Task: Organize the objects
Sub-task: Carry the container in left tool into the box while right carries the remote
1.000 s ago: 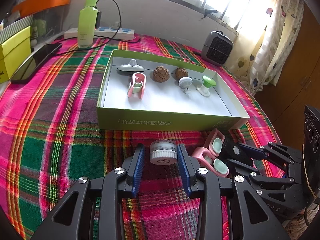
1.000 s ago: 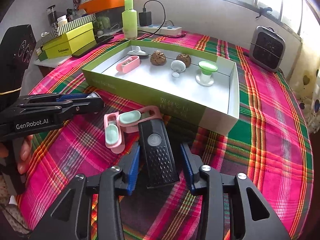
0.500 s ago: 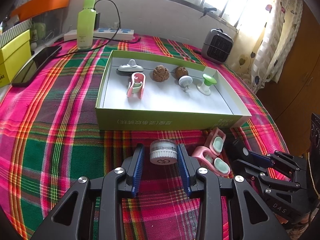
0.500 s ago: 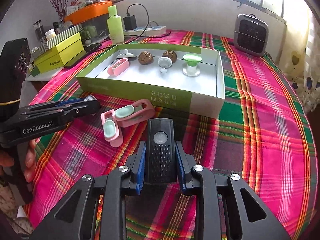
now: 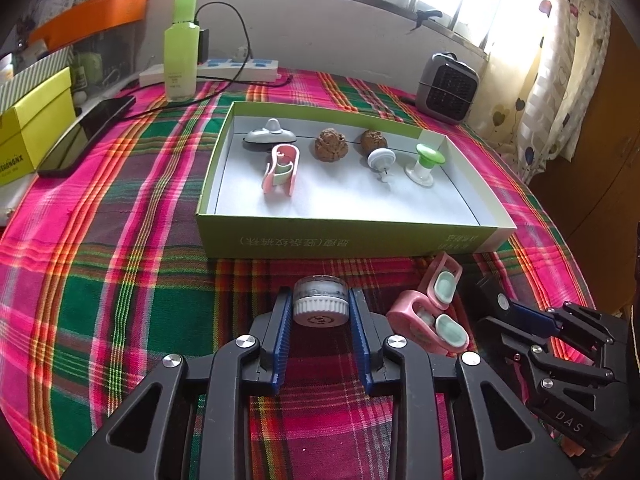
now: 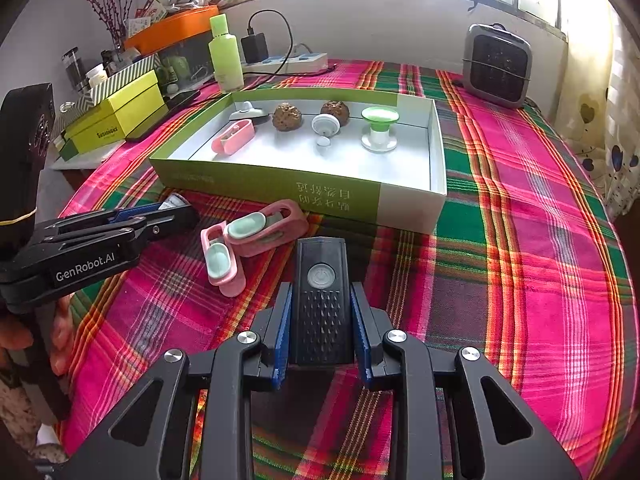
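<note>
My left gripper point(image 5: 320, 312) is shut on a small white-capped jar point(image 5: 320, 306) in front of the green box point(image 5: 352, 240). My right gripper point(image 6: 321, 312) is shut on a black remote point(image 6: 321, 304), held just above the plaid cloth; it also shows in the left wrist view point(image 5: 496, 304). Two pink clips point(image 5: 428, 316) lie on the cloth between the grippers, also in the right wrist view point(image 6: 248, 240). The box point(image 6: 280, 184) holds a pink clip point(image 5: 280, 170), two walnuts point(image 5: 330, 146), a grey knob, a white knob and a green-topped knob point(image 5: 424, 164).
A green bottle point(image 5: 182, 66), a power strip point(image 5: 224, 70) with cable, a black phone point(image 5: 88, 134) and yellow boxes point(image 5: 28, 132) stand at the back left. A small grey heater point(image 5: 448, 88) stands at the back right. The table edge curves away on the right.
My right gripper has closed on the black remote and lifted it slightly. My left gripper has closed on the jar and come a little closer to the box.
</note>
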Motion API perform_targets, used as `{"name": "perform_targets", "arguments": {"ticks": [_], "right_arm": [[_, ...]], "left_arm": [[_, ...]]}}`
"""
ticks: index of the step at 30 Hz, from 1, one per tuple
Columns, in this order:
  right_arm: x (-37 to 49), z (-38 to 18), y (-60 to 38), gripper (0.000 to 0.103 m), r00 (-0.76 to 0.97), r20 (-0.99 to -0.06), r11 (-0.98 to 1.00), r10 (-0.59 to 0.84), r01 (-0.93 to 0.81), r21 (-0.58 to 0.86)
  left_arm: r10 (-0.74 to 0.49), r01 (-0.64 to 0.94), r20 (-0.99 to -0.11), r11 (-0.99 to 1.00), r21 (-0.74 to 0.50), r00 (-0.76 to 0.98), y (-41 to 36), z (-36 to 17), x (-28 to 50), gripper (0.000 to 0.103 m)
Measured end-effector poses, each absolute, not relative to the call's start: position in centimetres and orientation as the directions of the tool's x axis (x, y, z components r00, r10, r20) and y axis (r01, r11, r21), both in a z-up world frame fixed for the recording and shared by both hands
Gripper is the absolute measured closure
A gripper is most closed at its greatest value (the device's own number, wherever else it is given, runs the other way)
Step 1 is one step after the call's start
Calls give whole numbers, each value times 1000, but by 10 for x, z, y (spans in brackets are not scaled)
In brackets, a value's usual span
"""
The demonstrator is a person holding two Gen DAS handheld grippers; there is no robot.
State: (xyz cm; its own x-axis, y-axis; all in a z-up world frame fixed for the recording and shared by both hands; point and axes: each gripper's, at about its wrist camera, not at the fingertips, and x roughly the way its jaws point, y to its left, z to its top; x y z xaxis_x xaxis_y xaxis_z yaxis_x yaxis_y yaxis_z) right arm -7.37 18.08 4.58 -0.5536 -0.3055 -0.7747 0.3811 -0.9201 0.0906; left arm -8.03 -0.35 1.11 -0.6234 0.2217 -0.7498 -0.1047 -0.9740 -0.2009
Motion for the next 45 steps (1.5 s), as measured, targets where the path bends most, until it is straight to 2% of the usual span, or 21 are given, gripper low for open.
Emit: {"name": "perform_targets", "arguments": {"ticks": [17,45], "right_arm": [[-73,46,185,75,-563,-768,-928,-304,357,106],[-76,74,179,75,-589,-730,-917,-348,374,135]], "left_arm": [[188,-82,-761,-981,-175,-621,0,13,-72,77],[223,-129,-725,-974,-185,-651,5,39,-69,77]]}}
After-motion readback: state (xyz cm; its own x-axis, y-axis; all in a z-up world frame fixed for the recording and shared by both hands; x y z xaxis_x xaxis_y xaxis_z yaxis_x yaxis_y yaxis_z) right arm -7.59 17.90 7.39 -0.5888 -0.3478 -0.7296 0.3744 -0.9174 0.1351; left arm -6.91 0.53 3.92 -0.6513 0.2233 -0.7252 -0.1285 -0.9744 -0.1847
